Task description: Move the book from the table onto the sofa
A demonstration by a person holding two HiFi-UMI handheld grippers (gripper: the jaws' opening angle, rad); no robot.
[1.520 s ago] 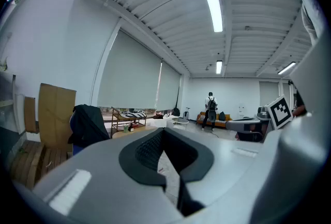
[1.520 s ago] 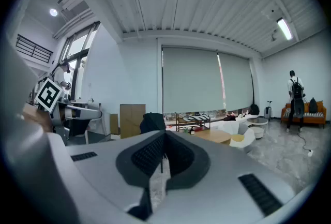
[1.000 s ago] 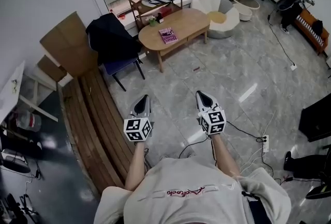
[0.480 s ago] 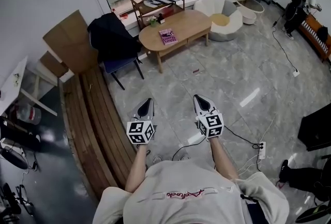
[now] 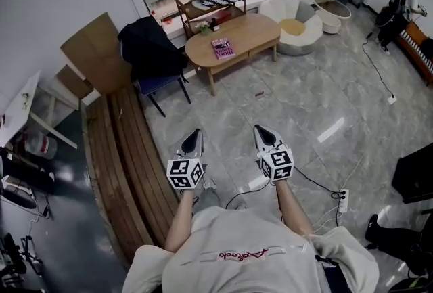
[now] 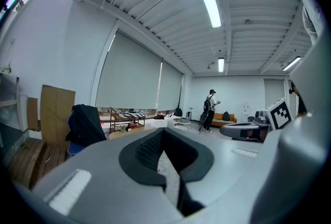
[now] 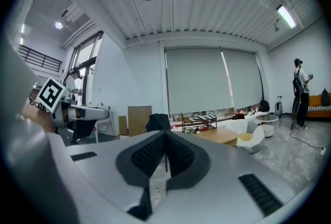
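A pink book [image 5: 222, 47] lies on the oval wooden table [image 5: 250, 29] at the far side of the room. A white rounded sofa [image 5: 295, 22] stands right of the table. My left gripper [image 5: 195, 133] and right gripper [image 5: 260, 129] are held side by side over the grey floor, well short of the table, both pointing toward it. Both are shut with nothing between the pads. In the left gripper view my left gripper [image 6: 163, 132] shows its jaws together. The right gripper view shows my right gripper [image 7: 165, 135] the same way, with the table [image 7: 220, 136] beyond it.
A chair with a black jacket [image 5: 150, 51] stands left of the table, with cardboard [image 5: 93, 53] and wooden planks [image 5: 120, 149] along the left wall. A power strip with cables [image 5: 341, 197] lies on the floor at right. A person [image 5: 404, 2] stands at the far right.
The person has stepped a little toward the table, carrying both grippers along. Floor marks and the power strip have slid down the view. Both grippers stay shut.
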